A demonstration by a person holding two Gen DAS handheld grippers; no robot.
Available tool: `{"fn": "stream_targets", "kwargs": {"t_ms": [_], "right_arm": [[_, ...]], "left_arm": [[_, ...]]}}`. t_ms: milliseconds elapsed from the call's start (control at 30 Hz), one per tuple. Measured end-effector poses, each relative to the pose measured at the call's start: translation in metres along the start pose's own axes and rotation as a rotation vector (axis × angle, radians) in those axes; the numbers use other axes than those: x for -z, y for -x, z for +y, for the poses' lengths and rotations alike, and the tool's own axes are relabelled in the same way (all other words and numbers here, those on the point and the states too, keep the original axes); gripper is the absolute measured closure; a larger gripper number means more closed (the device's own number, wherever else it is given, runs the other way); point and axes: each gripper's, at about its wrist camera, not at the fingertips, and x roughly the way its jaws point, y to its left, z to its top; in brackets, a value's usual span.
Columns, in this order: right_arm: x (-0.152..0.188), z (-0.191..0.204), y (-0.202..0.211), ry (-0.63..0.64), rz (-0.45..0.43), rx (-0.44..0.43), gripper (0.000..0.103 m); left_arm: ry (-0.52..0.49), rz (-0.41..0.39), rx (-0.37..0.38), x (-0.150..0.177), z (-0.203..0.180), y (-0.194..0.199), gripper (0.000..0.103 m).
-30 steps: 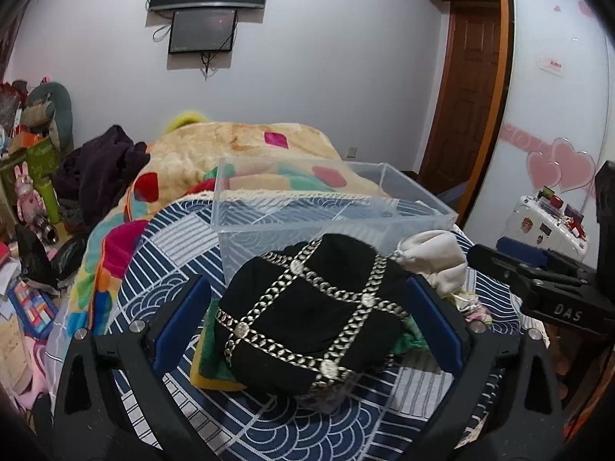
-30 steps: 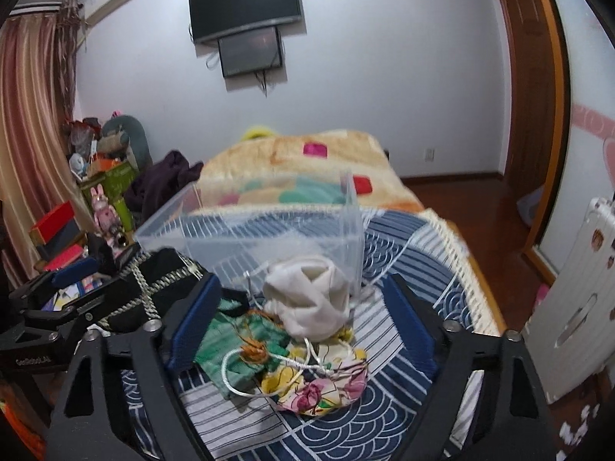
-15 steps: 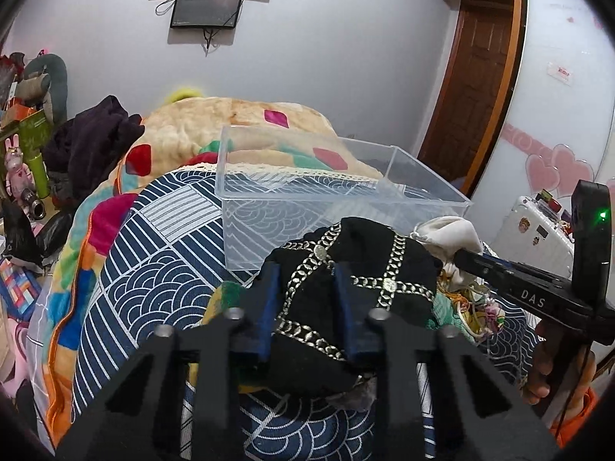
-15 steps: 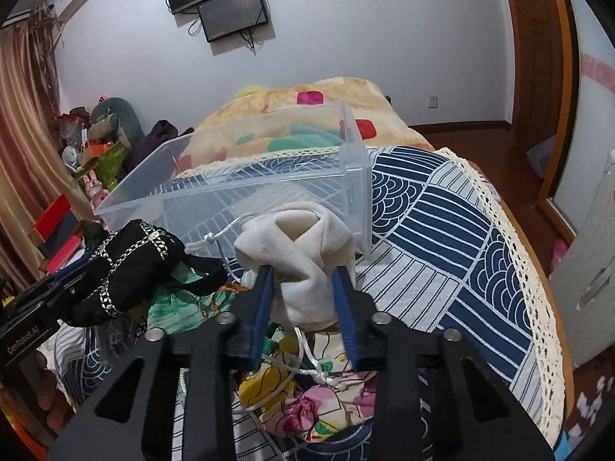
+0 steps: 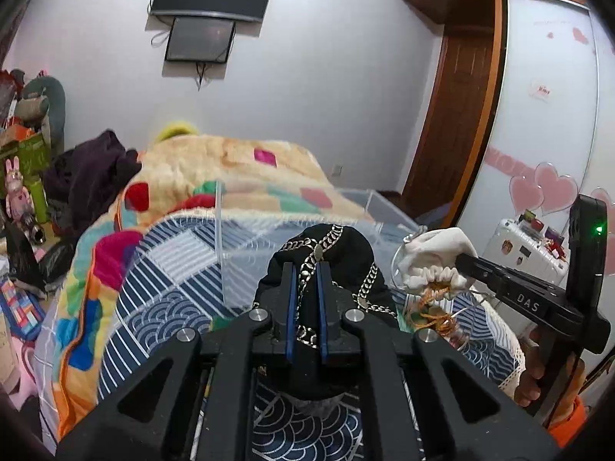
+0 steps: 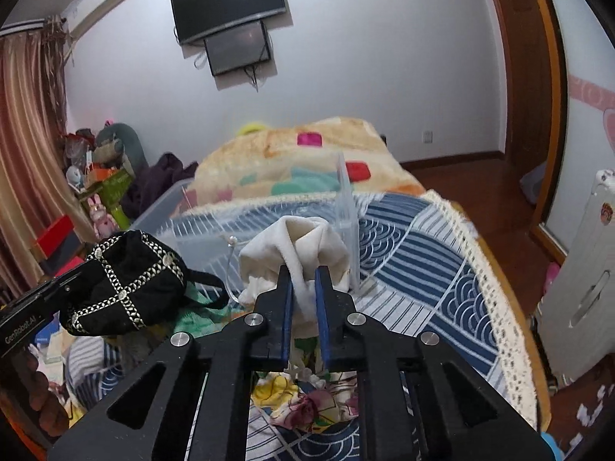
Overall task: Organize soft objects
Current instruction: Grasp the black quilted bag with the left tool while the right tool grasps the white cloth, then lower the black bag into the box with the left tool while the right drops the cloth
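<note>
Both of our tools have just been closing, and each now pinches a soft thing. The left tool [image 5: 305, 269] is pressed tight on the black pouch [image 5: 326, 253] with silver chain trim, and the right tool [image 6: 303, 274] clamps the cream drawstring bag [image 6: 303, 246]. A second ago both sets of fingers stood spread around these two, which then lay on the bed beside the clear plastic bin [image 6: 269, 226]; now we judge both lifted clear of the patterned bedspread [image 6: 415, 269], hanging just in front of the bin's near wall. The pouch sits to the left of the bin's near side, the bag by its near right corner. A floral cloth [image 6: 303, 403] and a green cloth remain on the bed below. With both grips made, we can probably carry them over the wall and drop them in.
</note>
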Motion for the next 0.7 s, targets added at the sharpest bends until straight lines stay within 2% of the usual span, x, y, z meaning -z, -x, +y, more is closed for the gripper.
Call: {"fn": "stream_targets", "kwargs": {"t_ms": [367,700], "right_arm": [[-0.023,0.009,0.019,0.027,-0.116,-0.024,0.093],[-0.051,0.018,0.007,0.047,-0.181,-0.011,0.093]], "left_arm": [[-0.005,-0.086,0.016,-0.039,-0.001,0.011,0.095],[-0.026,-0.101,-0.002,-0.076,-0.004,-0.021,0.095]]}}
